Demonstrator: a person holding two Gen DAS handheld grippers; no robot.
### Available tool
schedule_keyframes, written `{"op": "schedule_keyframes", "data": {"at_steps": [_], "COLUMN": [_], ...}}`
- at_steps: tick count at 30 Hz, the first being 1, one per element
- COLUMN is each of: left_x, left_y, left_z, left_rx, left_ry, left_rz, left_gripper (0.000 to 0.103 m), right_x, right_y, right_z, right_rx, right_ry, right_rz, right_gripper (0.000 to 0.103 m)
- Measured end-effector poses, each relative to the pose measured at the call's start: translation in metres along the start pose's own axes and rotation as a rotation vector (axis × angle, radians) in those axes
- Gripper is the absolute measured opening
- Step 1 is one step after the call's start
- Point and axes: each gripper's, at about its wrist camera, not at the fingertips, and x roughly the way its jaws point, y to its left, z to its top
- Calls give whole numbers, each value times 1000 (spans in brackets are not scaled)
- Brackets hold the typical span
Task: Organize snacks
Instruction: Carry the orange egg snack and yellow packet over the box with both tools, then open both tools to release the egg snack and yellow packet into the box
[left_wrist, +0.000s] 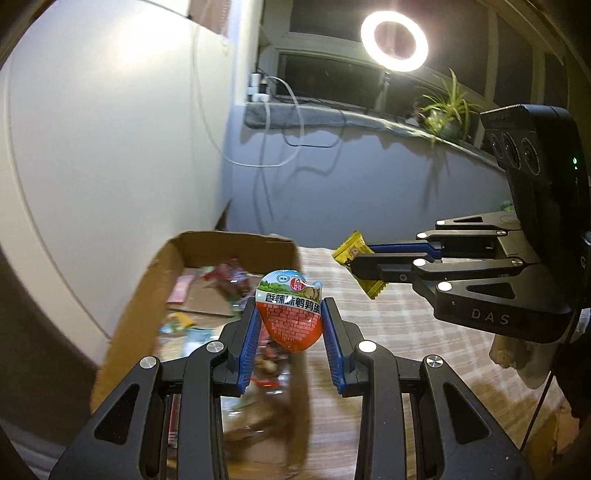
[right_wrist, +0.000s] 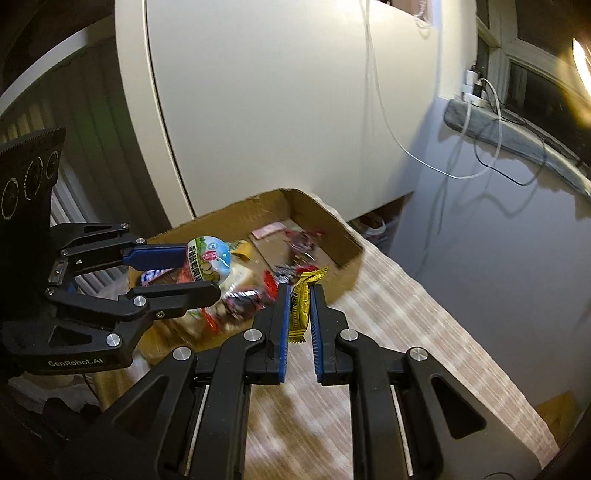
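1. Snacks are mid-air on both sides: the left gripper (left_wrist: 290, 317) is clamped on an orange-and-green egg-shaped snack pack (left_wrist: 289, 312), and the right gripper (right_wrist: 300, 295) is pinched tight on a thin yellow candy wrapper (right_wrist: 300, 308). Both hang over or right by the cardboard box (right_wrist: 258, 210), which sits on a checked cloth (right_wrist: 406, 314).
2. Risk: the egg pack is rounded and slick-looking, held only by its sides, so a quick swing could probably squirt it out short of the box.
3. Risk: the yellow wrapper is gripped by a thin edge and could slide free, or cling to a pad on release.
4. Risk: the two grippers are close together and might bump over the box.
5. Hard to read: the box contents are motion-blurred, just red and mixed wrappers. The box's near wall is hidden behind the fingers.
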Motion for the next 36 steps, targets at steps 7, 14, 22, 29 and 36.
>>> {"op": "schedule_keyframes", "data": {"at_steps": [7,14,22,29,36], "left_x": [3,14,24,30,31], "left_y": [25,40,52,56,60], "left_z": [1,0,2,3,3], "left_rx": [-24,-44,-57,-66,-70], "left_ry": [2,15,26,32,32], "left_rz": [30,41,54,68,78], "left_gripper": [31,31,31,34,37], "right_x": [24,49,75,89,93], "right_y": [14,20,16,9,4], "right_z": [22,35,41,46,49], "right_rx": [-7,-11,-4,14,29], "right_ry": [-2,18,48,51,44], "right_rz": [26,40,29,18,12], "right_gripper": [10,10,11,11,40]}}
